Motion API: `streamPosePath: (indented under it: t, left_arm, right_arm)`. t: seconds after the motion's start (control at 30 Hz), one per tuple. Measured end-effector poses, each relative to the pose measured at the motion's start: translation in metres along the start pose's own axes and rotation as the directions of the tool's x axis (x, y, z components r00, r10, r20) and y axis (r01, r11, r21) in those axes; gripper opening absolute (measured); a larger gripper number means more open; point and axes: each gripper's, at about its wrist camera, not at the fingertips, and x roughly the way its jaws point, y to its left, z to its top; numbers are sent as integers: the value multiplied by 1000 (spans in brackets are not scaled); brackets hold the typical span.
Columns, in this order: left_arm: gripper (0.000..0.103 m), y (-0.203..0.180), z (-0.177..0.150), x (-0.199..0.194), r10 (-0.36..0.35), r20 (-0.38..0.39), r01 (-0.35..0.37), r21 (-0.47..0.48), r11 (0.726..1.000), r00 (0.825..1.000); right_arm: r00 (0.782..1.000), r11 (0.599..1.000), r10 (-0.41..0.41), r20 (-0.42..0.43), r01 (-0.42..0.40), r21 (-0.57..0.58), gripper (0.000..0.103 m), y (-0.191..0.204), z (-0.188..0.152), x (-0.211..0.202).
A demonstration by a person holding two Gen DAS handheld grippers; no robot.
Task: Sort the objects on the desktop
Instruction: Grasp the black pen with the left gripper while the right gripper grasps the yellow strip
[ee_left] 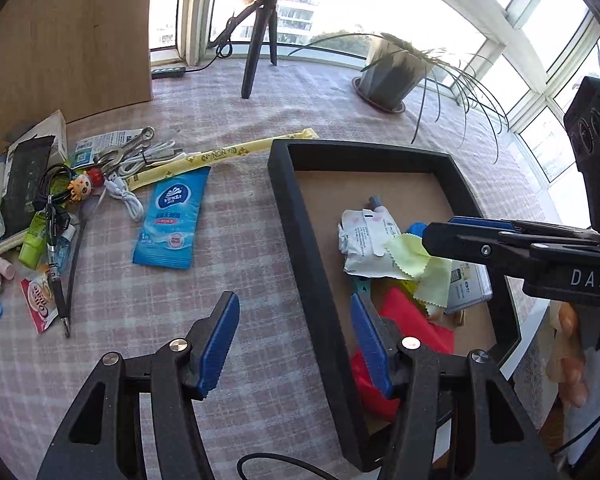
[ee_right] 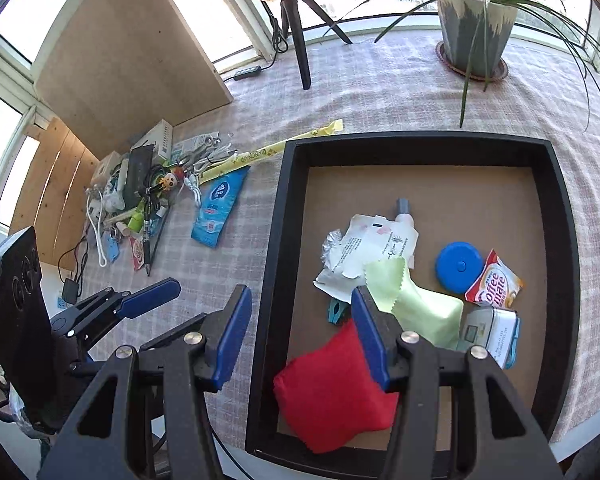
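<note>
Both tools, left tool (ee_left: 296,344) and right tool (ee_right: 302,334), wide, empty; next, blue tissue pack (ee_left: 172,222) mid-tabletop: approach flat, pinch short edges, carry to black tray (ee_right: 274,264).

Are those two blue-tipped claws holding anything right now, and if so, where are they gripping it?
Nothing is held. The left gripper and the right gripper both stand open with empty space between their pads, hanging above the black tray and the tablecloth.
</note>
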Motion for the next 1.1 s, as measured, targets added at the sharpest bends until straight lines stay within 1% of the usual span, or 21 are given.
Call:
streamPosePath:
  t: [0.07,0.17,0.3,0.4,0.5,0.6,0.7,0.8,0.9,1.1]
  left_arm:
    - [55,25,2,-3,35,5,-34,-48,998,999]
    - [53,64,5,-8,87,7,-85,-122,989,996]
    - [46,110,7,-10,144,-2,-141,-205,969,990]
    - [45,136,9,-7,176,-16,-175,-248,953,984]
    - [41,160,12,0,197,-38,-199,-284,938,980]
    - [40,178,15,10,199,-59,-208,-309,928,978]
    - [39,193,19,22,207,-85,-223,-329,918,975]
    - [36,207,22,32,211,-114,-238,-345,908,971]
    - [31,214,25,42,216,-142,-253,-342,905,966]
    - [26,219,28,53,216,-171,-262,-329,907,961]
  right_arm:
    - [1000,997,-24,6,24,-80,51,17,11,5]
    - [998,976,-55,22,59,-207,51,42,28,13]
    - [997,941,-78,-9,70,-332,51,70,53,32]
    - [993,905,-109,-39,83,-417,51,86,72,51]
    - [985,856,-166,-54,117,-503,51,98,89,74]
    - [972,813,-223,-73,144,-565,51,103,103,102]
    - [956,756,-280,-90,162,-634,51,105,114,133]
    - [941,706,-318,-116,153,-691,51,105,122,161]
    - [934,684,-330,-136,138,-716,51,104,130,179]
    - [930,679,-321,-179,95,-728,51,103,138,201]
